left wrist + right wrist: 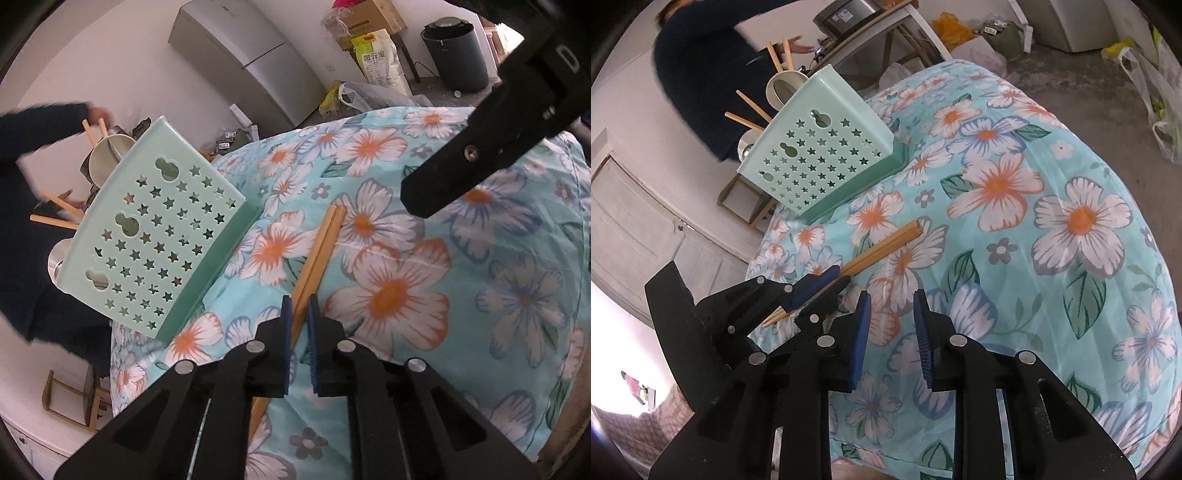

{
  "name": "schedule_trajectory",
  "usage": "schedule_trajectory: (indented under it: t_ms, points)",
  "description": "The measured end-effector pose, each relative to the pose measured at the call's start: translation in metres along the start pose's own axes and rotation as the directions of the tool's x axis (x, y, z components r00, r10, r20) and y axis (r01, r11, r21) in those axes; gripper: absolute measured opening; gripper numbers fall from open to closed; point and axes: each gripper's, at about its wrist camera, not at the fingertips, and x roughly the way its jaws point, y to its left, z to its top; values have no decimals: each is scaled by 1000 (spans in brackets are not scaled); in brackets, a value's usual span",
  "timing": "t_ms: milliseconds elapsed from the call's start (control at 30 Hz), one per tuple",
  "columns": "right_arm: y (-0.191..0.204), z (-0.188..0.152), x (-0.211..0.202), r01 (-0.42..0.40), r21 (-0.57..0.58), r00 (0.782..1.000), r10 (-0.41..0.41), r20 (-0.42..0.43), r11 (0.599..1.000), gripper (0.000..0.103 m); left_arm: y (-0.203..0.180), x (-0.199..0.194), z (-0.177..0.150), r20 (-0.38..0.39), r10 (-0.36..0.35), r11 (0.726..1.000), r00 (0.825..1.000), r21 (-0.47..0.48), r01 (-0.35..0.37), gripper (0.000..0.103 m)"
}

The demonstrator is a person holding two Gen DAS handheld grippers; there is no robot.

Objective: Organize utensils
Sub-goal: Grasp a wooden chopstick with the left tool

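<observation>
between the blue pads of the left gripper lies a pair of wooden chopsticks, pinched near the thin ends; the jaws are pressed in on the sticks from both sides. from the right wrist view the same left gripper reaches in from the left, its fingers clamped on the chopsticks, whose thin tips poke out behind the pads while the thick square ends point away toward the mint-green utensil basket.

the chopsticks are pale tan wood, side by side and touching along their length, lying on the floral cloth just in front of the basket's lower edge, near it but apart from it.

the right gripper hovers over the cloth beside the left gripper, its fingers partly spread with nothing between them, only the flower print showing in the gap. its black body crosses the upper right of the left wrist view.

the basket has star-shaped holes in its wall and rests tilted on the cloth; more chopsticks and a pale cup stick out of its far side.
</observation>
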Motion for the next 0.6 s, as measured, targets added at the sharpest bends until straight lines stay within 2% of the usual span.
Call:
schedule_trajectory:
  t_ms: [100, 433, 600]
  points:
    - [-1, 0, -1, 3, 3, 1000, -3, 3, 1000, 22, 1, -1, 0, 7, 3, 1000, 1000, -4, -3, 0]
    - [1, 0, -1, 1, 7, 1000, -1, 12, 1000, 19, 10, -16, -10, -1, -64, 996, 998, -60, 64, 0]
    - [3, 1, 0, -8, 6, 1000, 8, 12, 1000, 19, 11, -19, -9, 7, -29, 998, 1000, -55, 29, 1]
